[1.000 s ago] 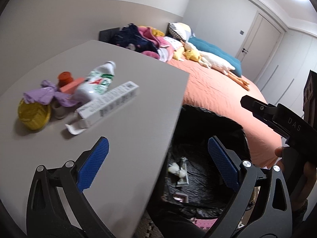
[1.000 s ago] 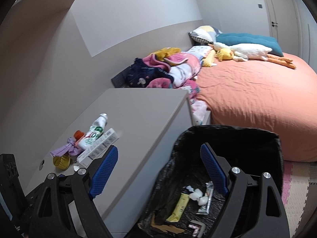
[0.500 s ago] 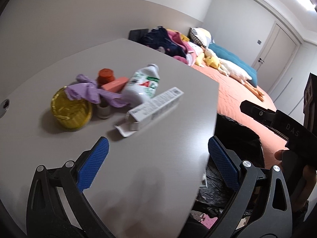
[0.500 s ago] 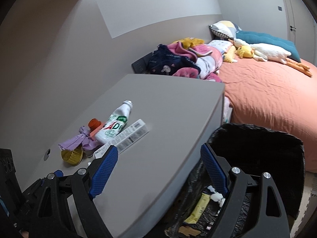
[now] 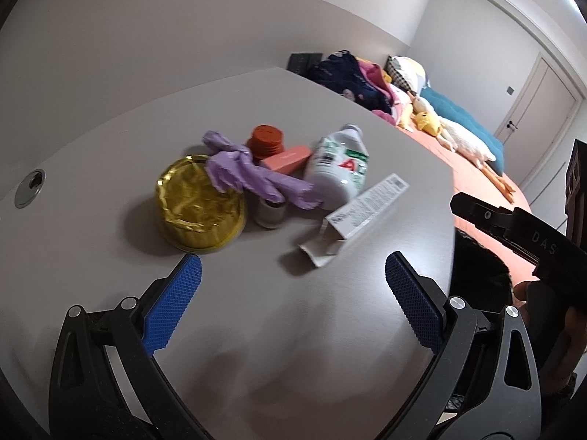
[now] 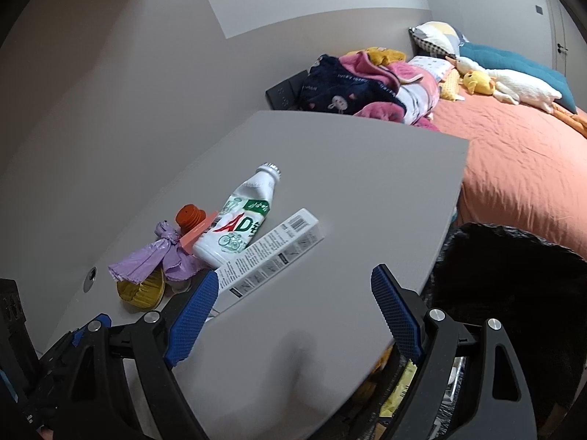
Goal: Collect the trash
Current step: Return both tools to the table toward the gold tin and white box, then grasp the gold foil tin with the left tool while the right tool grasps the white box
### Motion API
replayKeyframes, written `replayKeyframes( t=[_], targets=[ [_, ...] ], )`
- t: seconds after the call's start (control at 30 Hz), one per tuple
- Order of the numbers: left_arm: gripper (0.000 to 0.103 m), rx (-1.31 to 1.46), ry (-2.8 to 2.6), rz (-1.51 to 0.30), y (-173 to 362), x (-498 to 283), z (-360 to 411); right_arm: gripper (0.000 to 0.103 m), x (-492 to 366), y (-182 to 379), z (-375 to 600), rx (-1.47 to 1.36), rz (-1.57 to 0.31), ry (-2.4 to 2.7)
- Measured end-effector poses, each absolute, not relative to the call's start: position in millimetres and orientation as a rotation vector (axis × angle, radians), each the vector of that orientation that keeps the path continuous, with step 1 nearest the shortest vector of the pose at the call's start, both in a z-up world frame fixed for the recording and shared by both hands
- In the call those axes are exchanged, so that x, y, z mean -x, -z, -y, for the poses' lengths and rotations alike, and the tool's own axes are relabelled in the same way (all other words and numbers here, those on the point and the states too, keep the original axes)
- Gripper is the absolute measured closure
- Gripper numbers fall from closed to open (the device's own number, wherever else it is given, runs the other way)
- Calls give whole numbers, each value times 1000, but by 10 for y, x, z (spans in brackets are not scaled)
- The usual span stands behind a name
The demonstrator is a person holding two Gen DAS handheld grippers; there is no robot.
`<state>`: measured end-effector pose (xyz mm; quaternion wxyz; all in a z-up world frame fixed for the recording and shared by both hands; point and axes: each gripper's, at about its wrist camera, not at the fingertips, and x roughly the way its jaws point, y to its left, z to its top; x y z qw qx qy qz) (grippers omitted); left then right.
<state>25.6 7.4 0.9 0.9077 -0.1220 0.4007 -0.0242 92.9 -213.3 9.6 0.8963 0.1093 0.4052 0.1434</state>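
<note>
Beside the table (image 6: 330,190), the black-lined bin (image 6: 513,278) holds wrappers; both grippers' jaws are spread, empty.

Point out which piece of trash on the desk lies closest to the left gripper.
The gold foil dish: its near rim sits just ahead of the left gripper, by the left fingertip. The white carton, bottle and purple bag lie farther back.

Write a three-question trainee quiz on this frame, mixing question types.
1. True or false: the left tongs grip the white carton.
2. What lies across the gold foil dish: A) purple bag B) orange cap C) milk bottle?
3. Fill in: the black-lined bin stands between the table and the ____.

Key: 1 false, both tongs open and empty, right tongs included; 2 A; 3 bed.
</note>
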Motion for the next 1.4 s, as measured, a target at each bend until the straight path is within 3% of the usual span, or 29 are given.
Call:
replayKeyframes(
  t=[1.17,1.23,1.4],
  targets=[
    [6,193,-71,-888,417,-827,-685,18,-1604,475,1280,-85,-976,-262],
    [6,191,-74,-886,424,-814,-703,25,-1596,486,1247,-52,-963,-246],
    [20,172,-73,-888,448,-819,-708,62,-1568,475,1290,-49,-950,-248]
  ],
)
